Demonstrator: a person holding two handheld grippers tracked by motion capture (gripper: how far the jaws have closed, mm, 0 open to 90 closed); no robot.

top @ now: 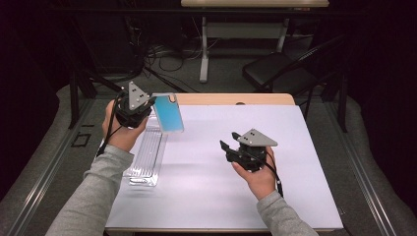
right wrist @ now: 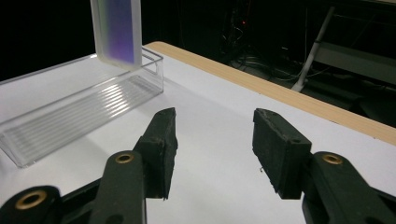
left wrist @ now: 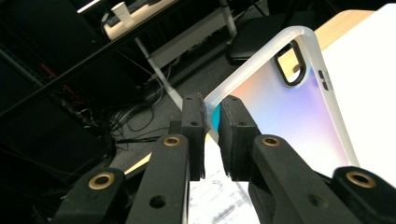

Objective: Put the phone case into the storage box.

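A phone case [top: 168,113] with a blue-to-violet sheen and a clear rim hangs above the table's back left, held by its edge in my left gripper [top: 149,105]. In the left gripper view the jaws are shut on the rim of the phone case [left wrist: 285,107], whose camera cutout points away from me. Below it on the white table lies a clear plastic tray [top: 146,157]. My right gripper [top: 227,146] hovers over the middle of the table, pointing left, open with nothing between its fingers [right wrist: 161,140]. From the right gripper view the phone case [right wrist: 116,30] hangs over the far end of the tray [right wrist: 70,116].
The white tabletop [top: 216,191] has a wooden strip [top: 236,99] along its back edge. Behind the table are a black folding chair [top: 280,69], a desk leg and cables on the floor. Dark rails run along both sides of the table.
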